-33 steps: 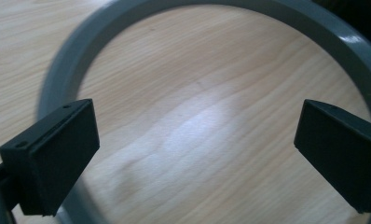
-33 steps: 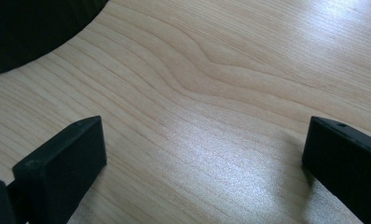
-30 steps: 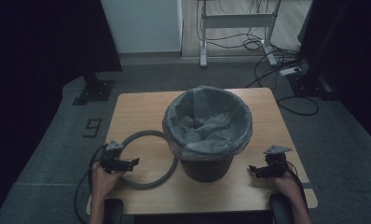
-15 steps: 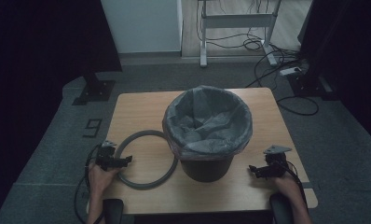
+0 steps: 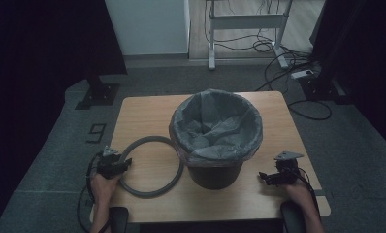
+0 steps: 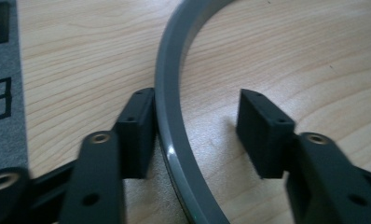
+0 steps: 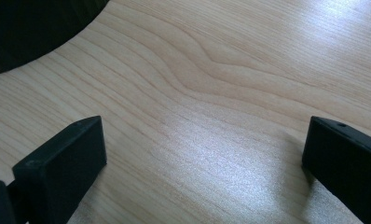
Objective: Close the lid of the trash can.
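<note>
A grey ring (image 5: 151,166) of smooth, matte plastic lies flat on the pale wood-grain tabletop (image 5: 147,114), at the person's left. It is a thin, flat-sided hoop, round, with a slight sheen along its upper edge in the left gripper view. Its far right arc lies just beside, perhaps touching, the foot of the black bin (image 5: 215,172). The bin stands upright in the middle of the tabletop, round and slightly tapered, lined with a crinkled grey plastic bag (image 5: 215,128) folded over its rim.

The left gripper (image 5: 117,166) sits at the ring's near left arc. In the left gripper view (image 6: 197,135) its two black, blocky jaws straddle the ring's band (image 6: 172,107). One jaw lies against the band's outer face, while the other stands off from the inner face with bare wood between. The jaws have just been closing with the ring between them, but they do not yet clamp it.

The right gripper (image 5: 273,177) is held low over the tabletop right of the bin, well apart from the ring. In the right gripper view (image 7: 204,154) its jaws stand wide open over bare wood, with nothing between them, and the bin's dark curved base shows at the upper left corner.
</note>
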`<state>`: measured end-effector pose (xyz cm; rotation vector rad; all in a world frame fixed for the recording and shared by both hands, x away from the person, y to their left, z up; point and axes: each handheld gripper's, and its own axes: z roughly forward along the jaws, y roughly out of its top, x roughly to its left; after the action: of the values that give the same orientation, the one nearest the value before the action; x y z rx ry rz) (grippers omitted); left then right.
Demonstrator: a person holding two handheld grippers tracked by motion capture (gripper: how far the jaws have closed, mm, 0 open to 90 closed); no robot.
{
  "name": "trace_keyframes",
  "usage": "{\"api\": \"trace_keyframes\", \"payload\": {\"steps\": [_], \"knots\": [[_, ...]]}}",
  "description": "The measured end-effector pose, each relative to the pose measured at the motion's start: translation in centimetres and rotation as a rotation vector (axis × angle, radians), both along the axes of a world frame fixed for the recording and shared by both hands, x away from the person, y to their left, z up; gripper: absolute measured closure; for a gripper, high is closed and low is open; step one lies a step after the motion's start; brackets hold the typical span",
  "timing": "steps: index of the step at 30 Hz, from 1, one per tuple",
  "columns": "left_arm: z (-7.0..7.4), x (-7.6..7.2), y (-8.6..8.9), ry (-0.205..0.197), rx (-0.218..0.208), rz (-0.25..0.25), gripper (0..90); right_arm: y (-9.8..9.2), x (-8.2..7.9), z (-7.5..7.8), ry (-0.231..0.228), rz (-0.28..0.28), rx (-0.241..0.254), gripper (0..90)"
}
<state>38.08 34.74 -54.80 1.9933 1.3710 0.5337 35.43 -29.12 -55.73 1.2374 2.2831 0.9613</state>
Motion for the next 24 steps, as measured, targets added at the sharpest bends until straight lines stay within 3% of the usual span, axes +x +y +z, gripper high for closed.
{"api": "trace_keyframes", "payload": {"steps": [5, 9, 15, 24], "knots": [[0.2, 0.1, 0.3, 0.015, -0.021, 0.057, 75.4, 0.0, 0.0, 0.0, 0.000, 0.000, 0.000, 0.0], [0.3, 0.2, 0.2, 0.026, -0.015, 0.063, 78.1, 0.0, 0.0, 0.0, 0.000, 0.000, 0.000, 0.0], [0.4, 0.4, 1.0, 0.059, -0.105, 0.080, 79.4, 0.0, 0.0, 0.0, 0.000, 0.000, 0.000, 0.0], [1.0, 0.5, 1.5, 0.094, -0.140, 0.077, 79.8, 0.0, 0.0, 0.0, 0.000, 0.000, 0.000, 0.0]]}}
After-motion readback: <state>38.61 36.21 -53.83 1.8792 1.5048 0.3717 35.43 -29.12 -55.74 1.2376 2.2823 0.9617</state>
